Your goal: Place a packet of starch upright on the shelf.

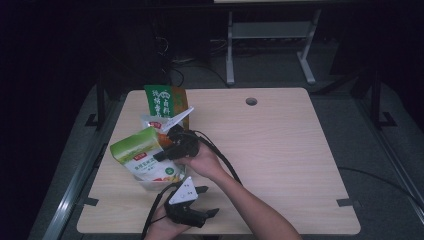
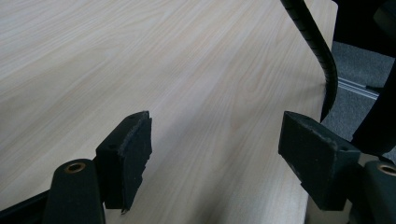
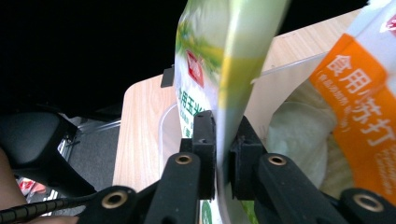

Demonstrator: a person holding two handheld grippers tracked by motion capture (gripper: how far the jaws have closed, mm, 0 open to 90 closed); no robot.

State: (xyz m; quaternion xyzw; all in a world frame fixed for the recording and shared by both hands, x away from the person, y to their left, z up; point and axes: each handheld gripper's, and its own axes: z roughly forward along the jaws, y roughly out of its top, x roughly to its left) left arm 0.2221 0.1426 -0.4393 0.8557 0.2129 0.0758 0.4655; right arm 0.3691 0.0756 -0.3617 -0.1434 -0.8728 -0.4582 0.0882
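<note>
The table [image 1: 280,150] is carrying a clear bin [image 1: 150,184] at its left side, into which the right gripper [image 1: 167,152] is setting a green pouch [image 1: 142,155], jaws pinched on its edge. Releasing it looks like the next move. The left gripper [image 1: 207,201] is idling near the front edge, jaws wide and empty. The bin's contents are hard to make out behind the pouch.
</note>
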